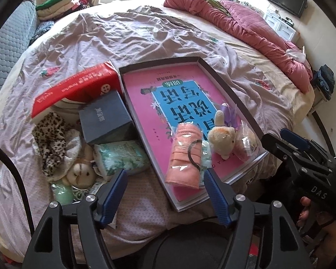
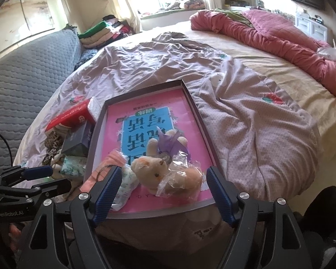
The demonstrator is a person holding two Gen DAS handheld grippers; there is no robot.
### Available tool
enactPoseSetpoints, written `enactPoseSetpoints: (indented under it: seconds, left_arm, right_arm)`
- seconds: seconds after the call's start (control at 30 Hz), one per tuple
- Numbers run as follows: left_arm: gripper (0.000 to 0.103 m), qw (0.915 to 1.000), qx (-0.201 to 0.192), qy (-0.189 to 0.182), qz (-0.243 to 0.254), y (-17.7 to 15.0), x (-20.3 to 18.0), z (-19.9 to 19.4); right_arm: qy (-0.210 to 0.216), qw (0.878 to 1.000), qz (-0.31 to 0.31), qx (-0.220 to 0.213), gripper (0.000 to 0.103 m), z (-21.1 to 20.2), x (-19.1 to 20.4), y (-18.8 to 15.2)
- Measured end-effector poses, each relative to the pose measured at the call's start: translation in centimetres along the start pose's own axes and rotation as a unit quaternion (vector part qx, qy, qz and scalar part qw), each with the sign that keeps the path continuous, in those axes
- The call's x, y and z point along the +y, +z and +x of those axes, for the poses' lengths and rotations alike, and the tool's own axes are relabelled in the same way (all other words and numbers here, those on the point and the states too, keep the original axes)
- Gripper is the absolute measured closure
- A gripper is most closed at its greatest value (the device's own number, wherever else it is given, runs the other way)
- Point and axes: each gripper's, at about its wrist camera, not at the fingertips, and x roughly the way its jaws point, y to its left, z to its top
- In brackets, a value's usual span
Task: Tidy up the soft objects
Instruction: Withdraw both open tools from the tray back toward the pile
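Observation:
A shallow tray (image 1: pixel 221 79) with a pink printed floor lies on the bed. In its near end lie a rolled pink towel (image 1: pixel 186 154) in clear wrap, a cream plush bunny (image 1: pixel 221 136), a purple toy (image 1: pixel 229 112) and a plastic-bagged plush (image 2: pixel 183 178). My left gripper (image 1: pixel 165 174) is open; the towel's near end sits between its fingers, untouched. My right gripper (image 2: pixel 164 171) is open above the bunny (image 2: pixel 150 168) and the bagged plush, pads clear of both. Left of the tray lie a leopard-print cloth (image 1: pixel 51 139), a teal tissue pack (image 1: pixel 121 157) and a white-faced plush (image 1: pixel 80 174).
A red box (image 1: pixel 78 87) and a dark grey box (image 1: pixel 105 118) sit beside the tray's left rim. A crumpled pink quilt (image 1: pixel 246 27) lies at the far right of the bed. A grey padded headboard (image 1: pixel 9 44) and folded clothes (image 1: pixel 56 2) stand at the left.

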Motion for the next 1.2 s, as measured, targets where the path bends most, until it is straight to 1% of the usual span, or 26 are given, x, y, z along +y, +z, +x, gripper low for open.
enactPoseSetpoints:
  seconds: [0.2, 0.4, 0.53, 0.73, 0.93, 1.1, 1.2]
  left_arm:
    - [0.032, 0.9999, -0.013, 0.002, -0.003, -0.3, 0.7, -1.2]
    - [0.032, 0.9997, -0.019, 0.004, -0.016, -0.7, 1.9, -2.1]
    - [0.032, 0.9993, -0.029, 0.013, -0.017, -0.9, 2.5, -2.8]
    - [0.029, 0.9988, -0.039, 0.018, -0.024, -1.4, 3.3, -3.8]
    - [0.029, 0.9979, -0.049, 0.031, -0.029, -1.7, 4.3, -4.7]
    - [0.028, 0.9968, -0.057, 0.042, -0.036, -2.0, 5.3, -5.3]
    - [0.028, 0.9966, -0.058, 0.042, -0.043, -2.2, 5.8, -5.5]
  right_arm:
    - [0.002, 1.0, -0.016, -0.014, 0.024, -1.0, 1.5, 0.6]
    - [0.006, 0.999, -0.035, -0.017, 0.024, -1.4, 3.4, 0.7]
    - [0.01, 0.999, -0.046, -0.02, 0.024, -1.8, 4.5, 0.9]
    - [0.021, 0.998, -0.049, -0.03, 0.024, -2.6, 5.6, 1.2]
    - [0.018, 0.996, -0.07, -0.045, 0.024, -3.5, 7.4, 1.6]
    - [0.03, 0.996, -0.073, -0.052, 0.024, -4.1, 8.6, 1.9]
    - [0.025, 0.994, -0.085, -0.061, 0.024, -4.5, 9.3, 2.1]
